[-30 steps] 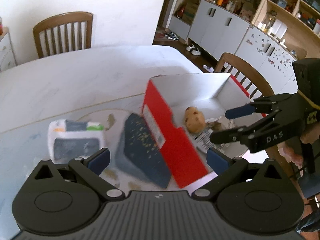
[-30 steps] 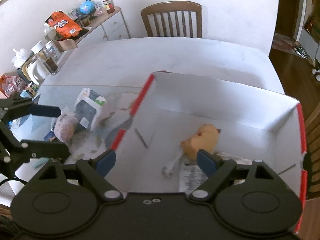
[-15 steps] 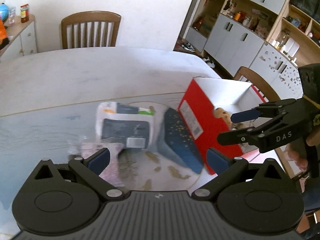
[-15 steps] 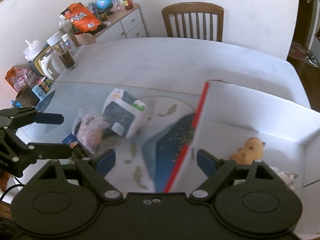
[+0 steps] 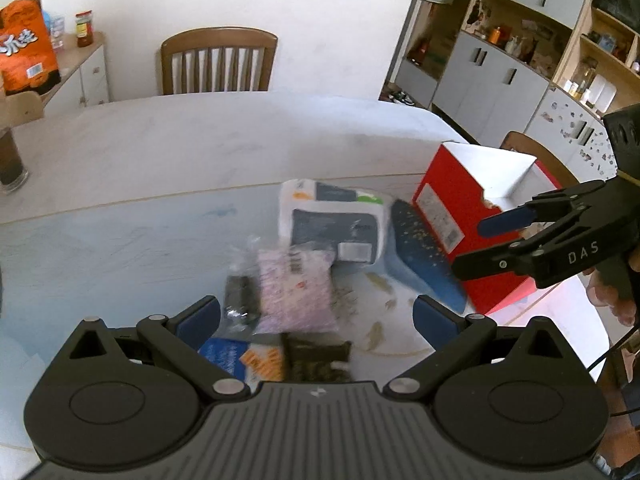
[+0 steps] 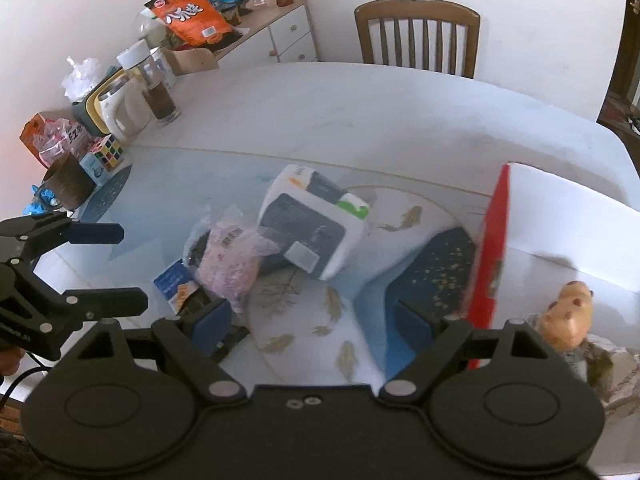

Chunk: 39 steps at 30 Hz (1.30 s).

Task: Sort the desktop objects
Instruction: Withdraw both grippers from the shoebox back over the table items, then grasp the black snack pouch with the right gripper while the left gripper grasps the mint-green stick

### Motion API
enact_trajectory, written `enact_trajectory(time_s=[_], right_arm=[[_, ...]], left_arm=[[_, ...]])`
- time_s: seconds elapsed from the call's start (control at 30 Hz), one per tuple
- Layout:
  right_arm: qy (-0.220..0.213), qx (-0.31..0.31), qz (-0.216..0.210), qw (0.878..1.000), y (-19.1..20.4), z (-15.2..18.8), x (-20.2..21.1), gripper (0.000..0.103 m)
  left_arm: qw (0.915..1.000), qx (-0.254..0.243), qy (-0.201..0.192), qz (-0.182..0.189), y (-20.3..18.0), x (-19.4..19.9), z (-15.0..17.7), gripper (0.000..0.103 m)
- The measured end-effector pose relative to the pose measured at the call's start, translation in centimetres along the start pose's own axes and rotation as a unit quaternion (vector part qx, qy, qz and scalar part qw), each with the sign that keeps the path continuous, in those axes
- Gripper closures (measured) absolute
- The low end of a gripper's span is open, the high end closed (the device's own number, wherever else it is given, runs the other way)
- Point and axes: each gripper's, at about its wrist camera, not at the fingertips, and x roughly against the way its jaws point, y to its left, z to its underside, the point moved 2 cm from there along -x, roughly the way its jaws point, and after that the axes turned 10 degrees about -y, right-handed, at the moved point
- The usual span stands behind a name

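A pile lies on the table: a white and dark pack [image 5: 334,226] [image 6: 316,230], a pink bag [image 5: 296,290] [image 6: 232,266], a blue packet [image 5: 236,358] [image 6: 176,284], a dark sachet [image 5: 318,360] and a dark blue speckled pouch [image 5: 424,256] [image 6: 434,270] leaning on a red box [image 5: 448,216] [image 6: 490,264]. A tan toy [image 6: 570,314] lies inside the box. My left gripper [image 5: 316,318] is open and empty above the pile; it also shows in the right wrist view [image 6: 106,266]. My right gripper [image 6: 312,326] is open and empty by the box; it also shows in the left wrist view [image 5: 476,246].
A glass [image 5: 10,160], kettle [image 6: 120,112], Rubik's cube [image 6: 106,152] and brown cup [image 6: 70,184] stand at the table's left edge. Wooden chairs [image 5: 218,60] [image 5: 532,152] stand behind and to the right. A cabinet [image 6: 260,36] holds an orange bag [image 6: 188,14].
Both grippers have swung left, away from the box and over the pile. Both stay open and empty. The objects have not moved.
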Motion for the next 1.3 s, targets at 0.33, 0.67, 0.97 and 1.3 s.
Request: enact_trajectory(time_s=[0.33, 0.67, 0.97, 1.3], right_arm=[[0.009, -0.003, -0.002, 1.0, 2.7, 0.5, -1.7, 0.015], [0.027, 0.003, -0.009, 1.0, 5.4, 1.1, -3.9, 0.015], [0.063, 0.025, -0.019, 0.997, 8.1, 3.1, -6.8, 0.016], [0.091, 0.073, -0.025, 0.993, 9.7, 3.5, -9.3, 0.018]], left_arm=[[0.9995, -0.013, 0.024, -0.013, 3.4, 0.8, 3.7, 0.0], [0.9967, -0.052, 0.056, 0.027, 3.6, 0.7, 7.6, 0.001], [0.9955, -0.048, 0.069, 0.043, 3.9, -0.1, 9.8, 0.001], [0.9953, -0.056, 0.065, 0.046, 4.0, -0.4, 10.5, 0.014]])
